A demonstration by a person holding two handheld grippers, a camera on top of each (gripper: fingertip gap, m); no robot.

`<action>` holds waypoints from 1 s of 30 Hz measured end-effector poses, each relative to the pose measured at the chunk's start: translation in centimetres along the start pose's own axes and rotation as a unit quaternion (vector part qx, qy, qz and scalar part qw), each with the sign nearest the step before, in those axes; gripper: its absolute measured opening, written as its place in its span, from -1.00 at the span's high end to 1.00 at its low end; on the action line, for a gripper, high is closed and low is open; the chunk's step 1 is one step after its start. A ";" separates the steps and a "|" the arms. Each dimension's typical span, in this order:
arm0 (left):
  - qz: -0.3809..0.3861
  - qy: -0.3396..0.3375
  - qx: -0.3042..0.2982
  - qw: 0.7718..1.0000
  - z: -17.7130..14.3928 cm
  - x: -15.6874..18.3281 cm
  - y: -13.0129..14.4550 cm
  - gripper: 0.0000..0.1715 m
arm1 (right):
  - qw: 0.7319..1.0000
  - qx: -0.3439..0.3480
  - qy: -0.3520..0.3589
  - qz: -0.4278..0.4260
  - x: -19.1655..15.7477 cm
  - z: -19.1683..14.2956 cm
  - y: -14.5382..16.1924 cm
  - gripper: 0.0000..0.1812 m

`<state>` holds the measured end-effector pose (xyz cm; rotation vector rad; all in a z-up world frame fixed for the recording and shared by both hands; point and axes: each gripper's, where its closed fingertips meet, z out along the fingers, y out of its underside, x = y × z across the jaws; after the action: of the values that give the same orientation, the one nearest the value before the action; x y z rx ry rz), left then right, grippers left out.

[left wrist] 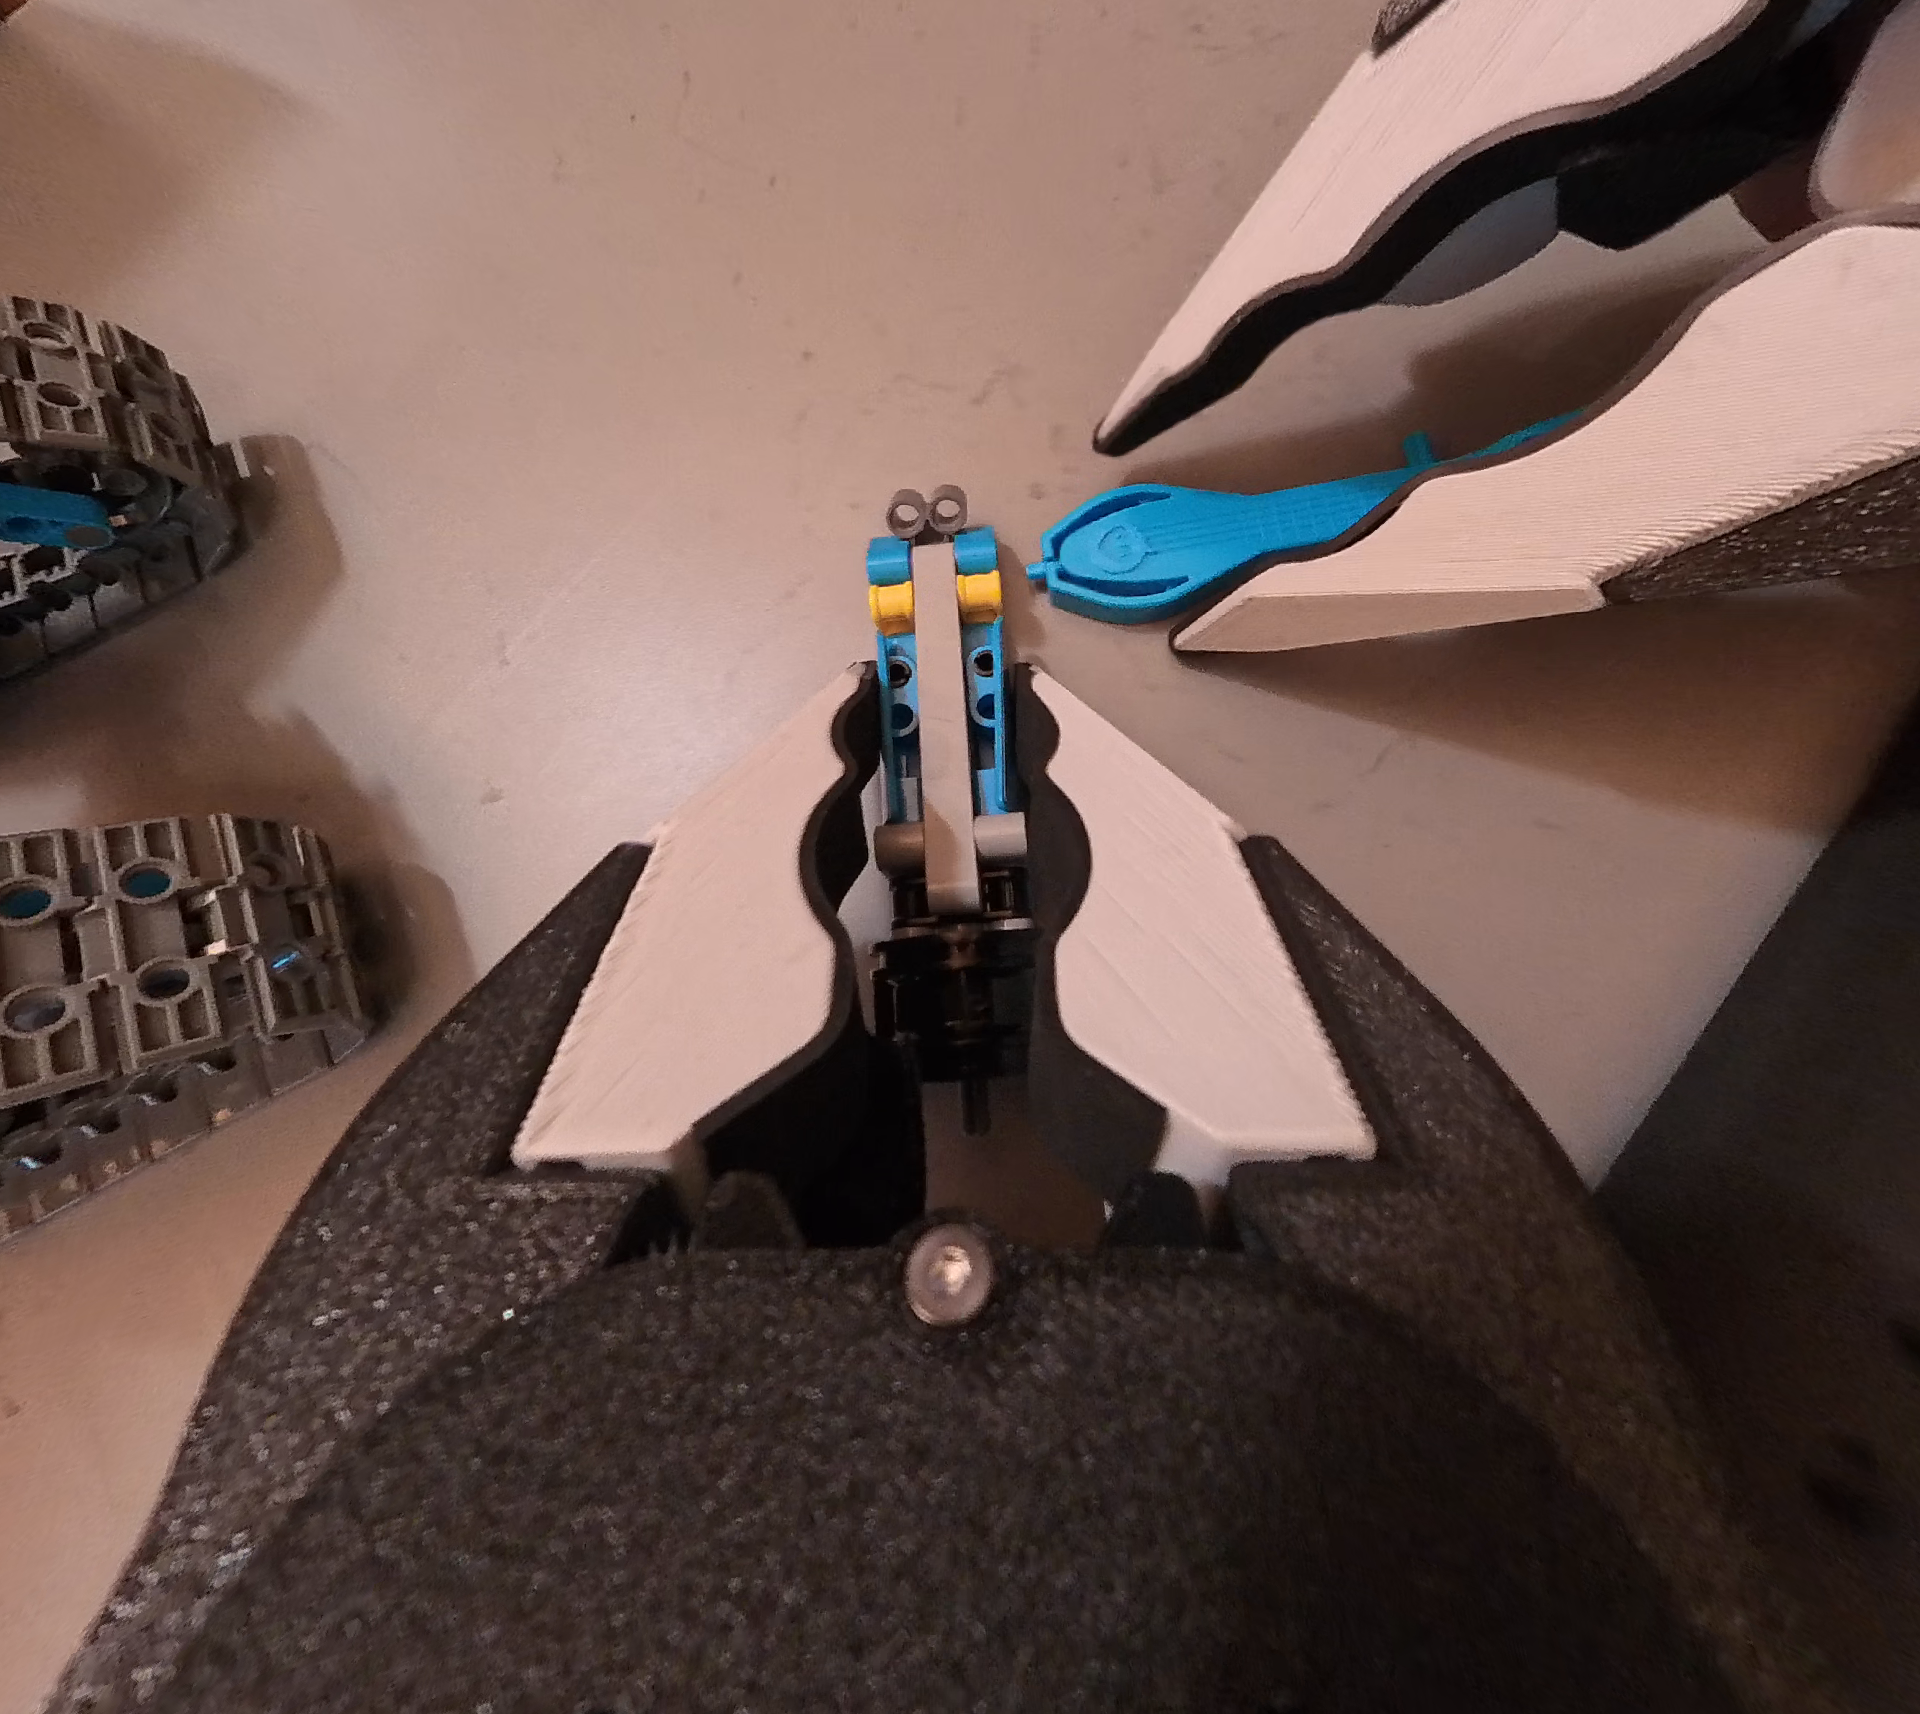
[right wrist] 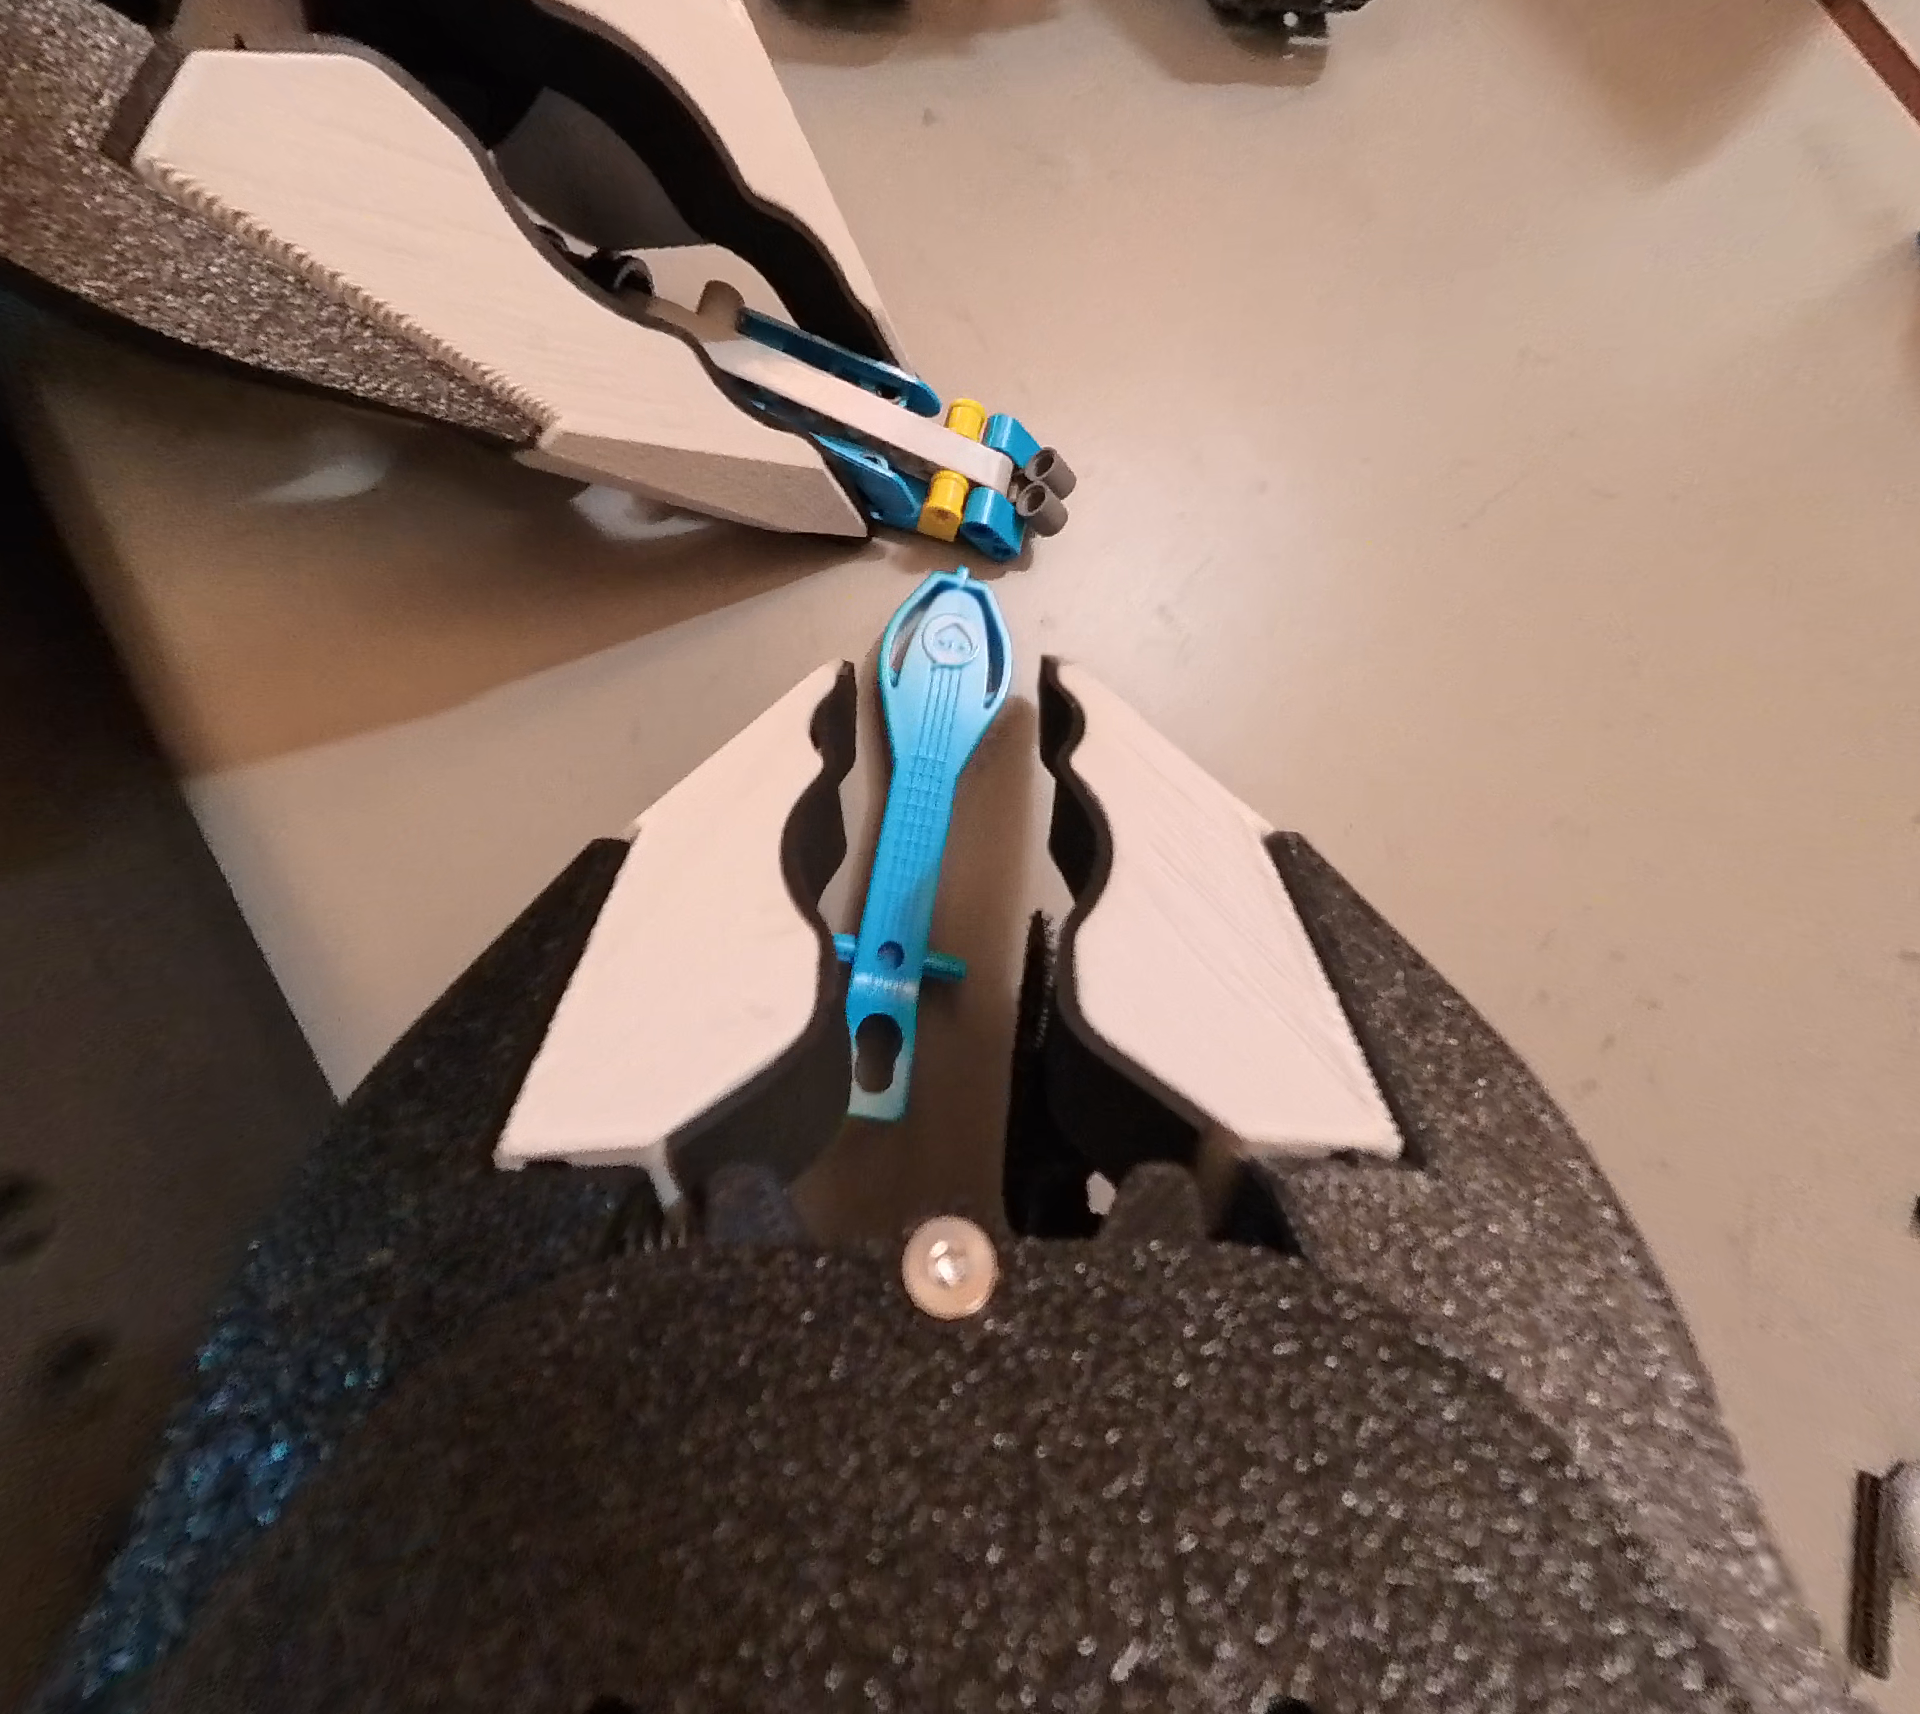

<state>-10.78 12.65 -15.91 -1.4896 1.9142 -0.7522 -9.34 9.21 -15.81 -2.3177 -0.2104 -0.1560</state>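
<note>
Your left gripper (left wrist: 940,677) is clamped on the blue, grey and yellow plastic brick arm (left wrist: 940,625), nose at twelve o'clock. Stiff, light: grip its flat sides. Your right gripper (right wrist: 940,677) stands apart around the slim blue plastic lever tool (right wrist: 920,791).

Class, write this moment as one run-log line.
left gripper: shut on brick assembly | right gripper: open around blue tool | tool tip beside assembly | two tread pieces aside
</note>
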 end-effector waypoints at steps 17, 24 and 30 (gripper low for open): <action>-0.031 0.014 0.000 0.999 0.0 -0.3 0.0 0.72 | 0.997 0.050 -0.025 0.046 1.0 -2.5 0.1 0.59; -0.024 0.000 -0.002 1.000 0.0 -0.5 0.1 0.72 | 0.983 0.092 -0.120 0.104 2.2 -6.3 2.5 0.63; -0.023 -0.008 -0.003 1.000 0.0 -0.6 0.1 0.72 | 0.989 0.049 -0.139 0.002 -1.0 -5.6 3.7 0.71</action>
<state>-10.71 13.30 -15.95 -1.5447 1.8786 -0.7537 -9.80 2.49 -14.82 -2.2345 -0.3459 0.1775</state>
